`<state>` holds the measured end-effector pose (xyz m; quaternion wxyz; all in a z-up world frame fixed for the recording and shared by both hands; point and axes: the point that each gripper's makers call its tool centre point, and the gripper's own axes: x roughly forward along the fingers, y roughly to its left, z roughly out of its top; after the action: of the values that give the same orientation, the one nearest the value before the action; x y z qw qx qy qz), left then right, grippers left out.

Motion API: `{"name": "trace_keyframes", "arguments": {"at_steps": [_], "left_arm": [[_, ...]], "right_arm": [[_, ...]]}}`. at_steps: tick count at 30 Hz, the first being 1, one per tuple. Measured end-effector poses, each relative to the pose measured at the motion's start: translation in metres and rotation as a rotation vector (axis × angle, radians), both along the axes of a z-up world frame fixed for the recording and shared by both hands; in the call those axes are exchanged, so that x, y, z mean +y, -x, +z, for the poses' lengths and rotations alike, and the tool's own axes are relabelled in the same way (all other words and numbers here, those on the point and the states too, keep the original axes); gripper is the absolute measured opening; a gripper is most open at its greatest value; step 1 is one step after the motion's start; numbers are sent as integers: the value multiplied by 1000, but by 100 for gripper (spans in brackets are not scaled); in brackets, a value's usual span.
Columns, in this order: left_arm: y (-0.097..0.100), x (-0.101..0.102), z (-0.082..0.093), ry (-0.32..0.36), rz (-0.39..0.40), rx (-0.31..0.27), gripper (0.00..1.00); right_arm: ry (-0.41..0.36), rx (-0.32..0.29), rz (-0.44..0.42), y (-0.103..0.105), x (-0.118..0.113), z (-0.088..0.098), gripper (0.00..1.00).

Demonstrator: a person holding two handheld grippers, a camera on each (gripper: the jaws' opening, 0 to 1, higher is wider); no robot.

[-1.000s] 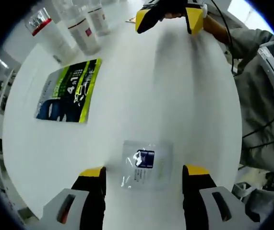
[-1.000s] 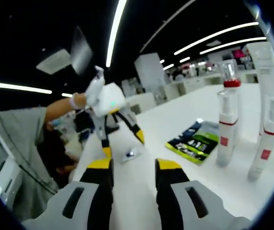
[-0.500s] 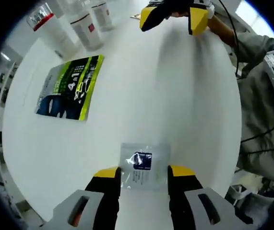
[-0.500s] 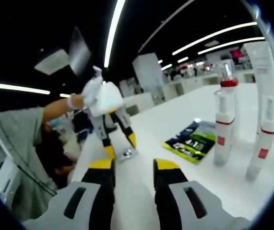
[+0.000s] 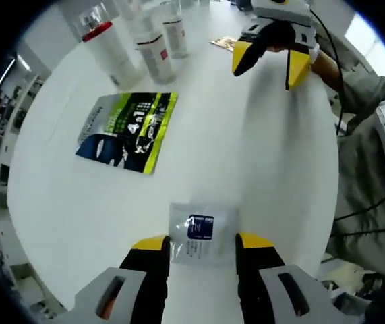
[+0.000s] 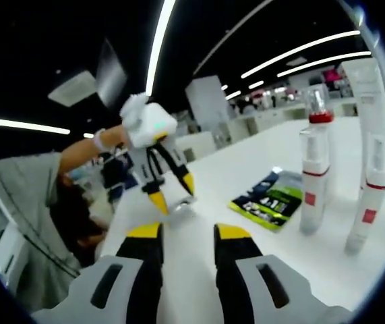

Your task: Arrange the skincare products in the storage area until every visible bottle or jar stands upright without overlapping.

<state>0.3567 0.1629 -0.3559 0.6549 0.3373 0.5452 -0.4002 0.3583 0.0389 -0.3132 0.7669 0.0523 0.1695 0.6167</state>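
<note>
Left gripper view, bottom centre: left tool (image 5: 202, 244) has closed on the small clear plastic sachet (image 5: 200, 231) and lifted it; right tool (image 6: 182, 231) stays open.

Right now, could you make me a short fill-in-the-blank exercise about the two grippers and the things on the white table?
1. The left gripper has its jaws on either side of a small ____ sachet.
2. The flat pouch with "4in1" printed on it is mostly ____ and dark blue.
3. The tall bottle beside the pouch has a ____ collar.
4. The right gripper holds ____.

Missing words: clear; green; red; nothing
</note>
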Motion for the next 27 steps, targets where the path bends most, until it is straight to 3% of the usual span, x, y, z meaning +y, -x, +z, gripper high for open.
{"name": "trace_keyframes", "arguments": {"at_steps": [3, 7, 9, 14, 20, 27], "left_arm": [[-9, 2, 0, -11, -9, -1, 39], [-32, 3, 4, 15, 129, 4, 39], [-45, 6, 6, 15, 153, 2, 39], [-49, -2, 7, 15, 111, 6, 39], [-26, -31, 1, -9, -55, 59, 39], [-17, -48, -14, -73, -131, 78, 39]], "right_arm": [[1, 0, -1, -1, 0, -1, 27], [7, 3, -10, -3, -1, -3, 27], [9, 2, -15, -4, -2, -3, 27], [17, -6, -23, -5, -3, -3, 26], [10, 4, -47, -10, -4, -2, 25], [-9, 7, -71, -10, -3, 1, 24]]}}
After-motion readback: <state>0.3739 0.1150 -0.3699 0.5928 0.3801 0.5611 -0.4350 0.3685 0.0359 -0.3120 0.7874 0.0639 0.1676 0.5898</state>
